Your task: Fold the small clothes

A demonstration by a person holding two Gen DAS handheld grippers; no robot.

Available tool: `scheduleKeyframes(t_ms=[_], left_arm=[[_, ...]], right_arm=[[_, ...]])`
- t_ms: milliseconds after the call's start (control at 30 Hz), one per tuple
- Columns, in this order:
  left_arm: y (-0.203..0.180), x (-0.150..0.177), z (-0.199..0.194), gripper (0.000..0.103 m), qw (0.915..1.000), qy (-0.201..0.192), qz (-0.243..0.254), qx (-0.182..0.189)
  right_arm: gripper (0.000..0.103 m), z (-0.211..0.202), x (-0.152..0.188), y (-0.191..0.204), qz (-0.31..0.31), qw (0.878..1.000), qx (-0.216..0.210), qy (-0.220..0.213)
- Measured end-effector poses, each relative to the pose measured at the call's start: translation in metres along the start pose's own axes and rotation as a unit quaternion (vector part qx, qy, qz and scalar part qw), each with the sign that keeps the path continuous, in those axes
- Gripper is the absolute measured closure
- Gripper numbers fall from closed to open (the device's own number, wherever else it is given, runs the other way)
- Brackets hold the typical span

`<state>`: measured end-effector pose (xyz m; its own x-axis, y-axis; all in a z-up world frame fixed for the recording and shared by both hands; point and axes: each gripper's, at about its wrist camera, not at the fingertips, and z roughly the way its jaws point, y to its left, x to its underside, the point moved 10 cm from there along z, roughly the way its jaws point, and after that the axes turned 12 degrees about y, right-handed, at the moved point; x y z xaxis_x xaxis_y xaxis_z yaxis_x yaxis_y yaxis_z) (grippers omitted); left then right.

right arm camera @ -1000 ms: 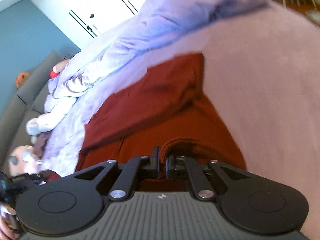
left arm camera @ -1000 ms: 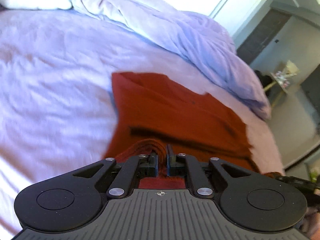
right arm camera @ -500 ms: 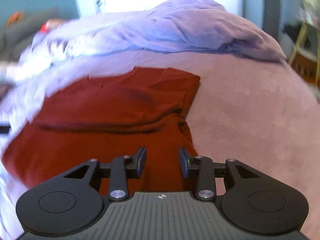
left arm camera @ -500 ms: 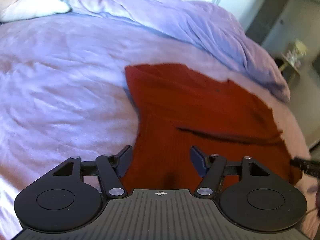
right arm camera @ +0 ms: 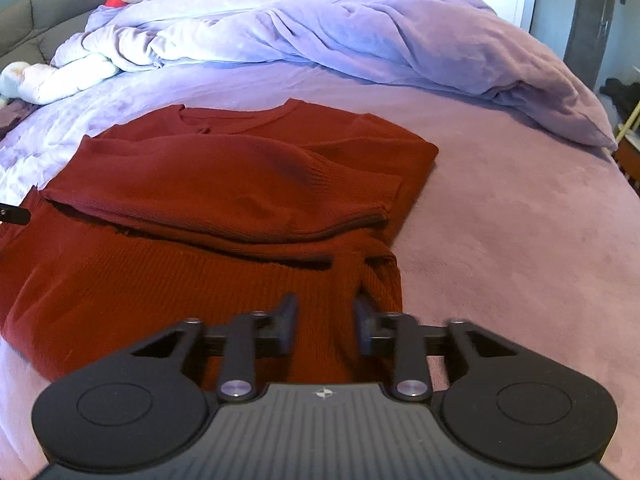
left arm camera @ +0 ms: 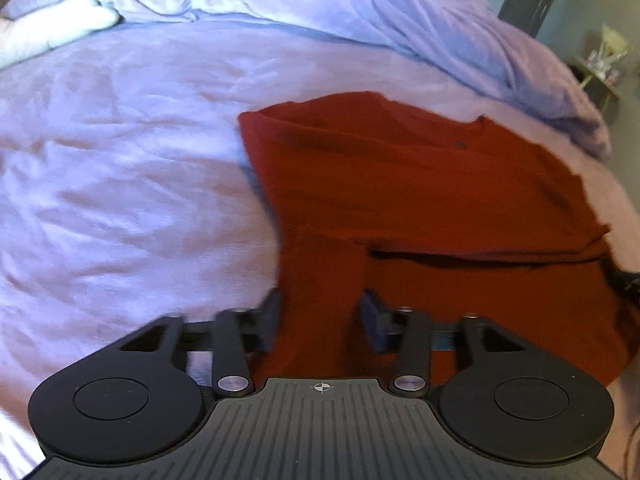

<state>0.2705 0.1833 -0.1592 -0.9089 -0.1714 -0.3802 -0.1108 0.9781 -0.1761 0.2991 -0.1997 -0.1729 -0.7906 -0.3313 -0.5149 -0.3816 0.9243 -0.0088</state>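
The dark red ribbed knit sweater (right arm camera: pixel 208 216) lies flat on the lilac bed sheet (right arm camera: pixel 520 240), straight ahead of and beneath the right gripper (right arm camera: pixel 325 322), its sleeves folded across the body and its neckline at the far end. The near hem runs between that gripper's closing jaws. From the left gripper (left arm camera: pixel 320 316), jaws also closing over the hem, the sweater (left arm camera: pixel 420 200) spreads ahead and rightward. The rumpled lilac duvet (right arm camera: pixel 360 32) is heaped beyond it.

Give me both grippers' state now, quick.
Left gripper: open, jaws closing over red sweater, nothing gripped.
Right gripper: open, jaws closing over the sweater's hem, nothing gripped.
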Motion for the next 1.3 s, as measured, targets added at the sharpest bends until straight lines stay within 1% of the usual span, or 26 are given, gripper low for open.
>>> scheduleKeyframes(t_ms=[33, 67, 133, 233, 400, 533, 667, 800, 867, 900, 933, 1000, 1033, 1100, 1167, 1200, 1233, 1300], left_arm=[[0.001, 0.001, -0.001, 0.07, 1.0, 0.001, 0.002, -0.008], [0.001, 0.001, -0.002, 0.074, 0.9999, 0.001, 0.004, -0.014], [0.001, 0.002, -0.005, 0.082, 0.9997, 0.002, 0.006, -0.023], [-0.001, 0.003, -0.01, 0.089, 0.9998, 0.001, 0.006, -0.02], [-0.009, 0.004, -0.019, 0.09, 0.9999, -0.006, 0.01, -0.005], [-0.015, 0.005, -0.028, 0.09, 0.9996, -0.017, 0.022, -0.006], [-0.021, 0.008, -0.033, 0.09, 0.9992, -0.022, 0.032, 0.011], [-0.027, 0.012, -0.027, 0.09, 0.9989, -0.012, 0.043, 0.017], [-0.028, 0.014, -0.021, 0.09, 0.9989, -0.004, 0.042, 0.02], [-0.028, 0.014, -0.018, 0.088, 0.9989, 0.002, 0.041, 0.021], [-0.029, 0.015, -0.015, 0.082, 0.999, 0.006, 0.039, 0.022], [-0.029, 0.014, -0.009, 0.075, 0.9988, 0.011, 0.039, 0.027], [-0.03, 0.013, -0.007, 0.068, 0.9988, 0.011, 0.04, 0.026], [-0.03, 0.01, -0.003, 0.058, 0.9988, 0.011, 0.043, 0.023], [-0.032, 0.007, 0.003, 0.054, 0.9986, 0.017, 0.041, 0.029], [-0.032, 0.006, 0.005, 0.046, 0.9985, 0.022, 0.039, 0.031], [-0.033, 0.006, 0.008, 0.044, 0.9983, 0.027, 0.038, 0.034], [-0.035, 0.005, 0.012, 0.045, 0.998, 0.03, 0.041, 0.037]], right_arm=[[0.094, 0.0, 0.0, 0.0, -0.005, 1.0, 0.005, -0.001], [0.096, -0.001, 0.0, 0.001, -0.011, 1.0, 0.012, -0.004], [0.096, -0.002, 0.001, 0.003, -0.018, 1.0, 0.019, -0.006], [0.097, -0.008, 0.0, 0.005, -0.028, 0.999, 0.035, -0.014], [0.097, -0.019, -0.003, 0.012, -0.031, 0.998, 0.043, -0.029], [0.097, -0.026, -0.002, 0.017, -0.036, 0.998, 0.038, -0.039], [0.096, -0.03, -0.001, 0.019, -0.047, 0.997, 0.046, -0.043], [0.096, -0.028, 0.002, 0.022, -0.051, 0.997, 0.034, -0.04], [0.096, -0.026, 0.002, 0.023, -0.053, 0.997, 0.037, -0.036], [0.096, -0.023, 0.003, 0.022, -0.054, 0.997, 0.038, -0.031], [0.096, -0.021, 0.003, 0.022, -0.053, 0.998, 0.038, -0.026], [0.096, -0.014, 0.004, 0.02, -0.049, 0.998, 0.037, -0.014], [0.093, -0.011, 0.005, 0.019, -0.047, 0.998, 0.038, -0.009], [0.093, -0.006, 0.004, 0.018, -0.043, 0.998, 0.034, -0.002], [0.092, -0.002, 0.003, 0.016, -0.04, 0.999, 0.029, 0.003], [0.092, -0.001, 0.002, 0.016, -0.039, 0.999, 0.03, 0.005], [0.092, 0.001, 0.001, 0.015, -0.037, 0.999, 0.027, 0.007], [0.092, 0.004, -0.001, 0.013, -0.028, 0.999, 0.022, 0.011]])
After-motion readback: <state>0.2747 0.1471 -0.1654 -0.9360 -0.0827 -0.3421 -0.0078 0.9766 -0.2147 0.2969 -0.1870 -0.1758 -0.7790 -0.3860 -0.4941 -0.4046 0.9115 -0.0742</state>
